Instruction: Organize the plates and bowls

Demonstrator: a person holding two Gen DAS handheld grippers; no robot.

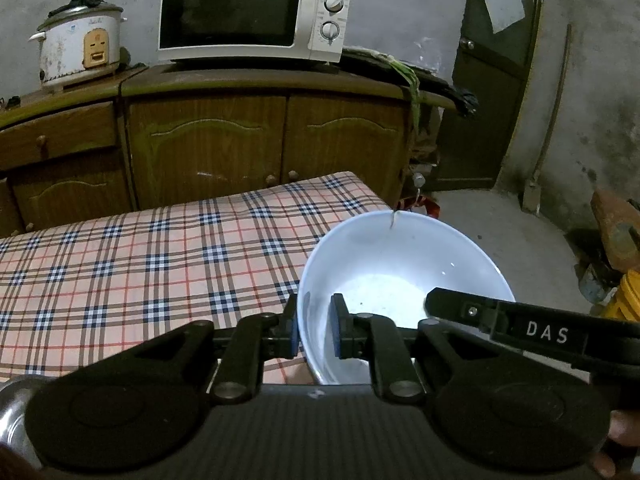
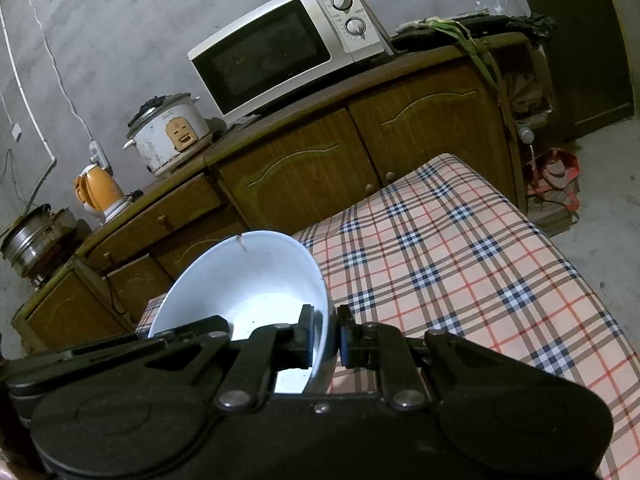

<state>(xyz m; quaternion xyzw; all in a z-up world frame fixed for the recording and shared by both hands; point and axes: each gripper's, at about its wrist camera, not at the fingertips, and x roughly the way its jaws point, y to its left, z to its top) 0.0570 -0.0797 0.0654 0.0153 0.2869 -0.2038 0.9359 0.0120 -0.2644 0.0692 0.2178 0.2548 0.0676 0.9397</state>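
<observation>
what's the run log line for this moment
left tongs: shut on bowl rim | right tongs: shut on opposite rim | bowl: held over checked tablecloth edge

White bowl (image 1: 404, 264), pink plaid tablecloth (image 1: 140, 264), white microwave (image 1: 256, 12), brown cabinet (image 1: 208, 148)

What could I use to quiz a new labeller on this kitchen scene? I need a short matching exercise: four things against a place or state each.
Things:
1. white bowl
2. microwave
3. rice cooker
4. checked tablecloth

Places or states:
A. at the left end of the wooden cabinet top
B. covers the table
C. rim clamped by both tools
D. on the cabinet, door shut

Pairs: 1-C, 2-D, 3-A, 4-B
</observation>
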